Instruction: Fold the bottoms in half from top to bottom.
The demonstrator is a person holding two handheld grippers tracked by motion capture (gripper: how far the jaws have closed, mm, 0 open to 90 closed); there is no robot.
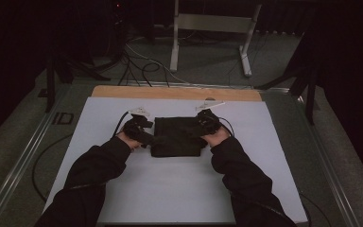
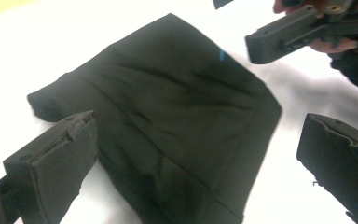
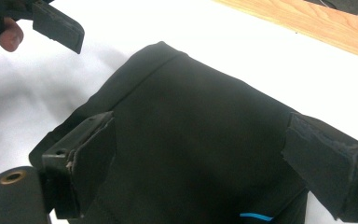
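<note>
Folded black cloth (image 1: 177,136) flat on white table (image 1: 170,189), left gripper (image 2: 196,154) and right gripper (image 3: 200,158) jaws apart over its side edges, gripping nothing, bare table all around.

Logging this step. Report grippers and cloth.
Left gripper open, right gripper open, both above the cloth. Black folded cloth flat on white table. Nothing in the way.
</note>
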